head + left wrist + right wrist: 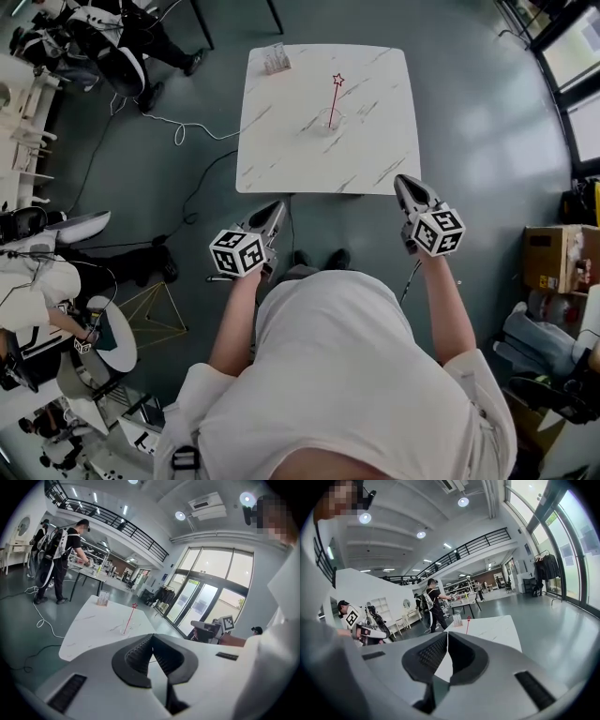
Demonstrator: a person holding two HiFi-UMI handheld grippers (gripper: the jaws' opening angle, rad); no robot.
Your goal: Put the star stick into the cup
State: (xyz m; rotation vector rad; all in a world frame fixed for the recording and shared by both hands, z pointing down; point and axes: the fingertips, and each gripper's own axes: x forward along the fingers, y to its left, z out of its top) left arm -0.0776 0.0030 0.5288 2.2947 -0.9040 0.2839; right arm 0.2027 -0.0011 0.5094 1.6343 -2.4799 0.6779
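Left gripper (277, 208) and right gripper (401, 181) sit closed, empty; star stick (333, 101) stands near-upright in cup (330, 123), star uppermost.

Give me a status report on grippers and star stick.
Left gripper and right gripper shut, empty, held short of the table. Star stick stands in the cup. Card stand at far corner, apart.

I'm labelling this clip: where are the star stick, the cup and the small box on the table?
star stick (334, 97): head view, middle of its red shaft.
cup (322, 120): head view, its clear left wall.
small box (276, 59): head view, its top face.
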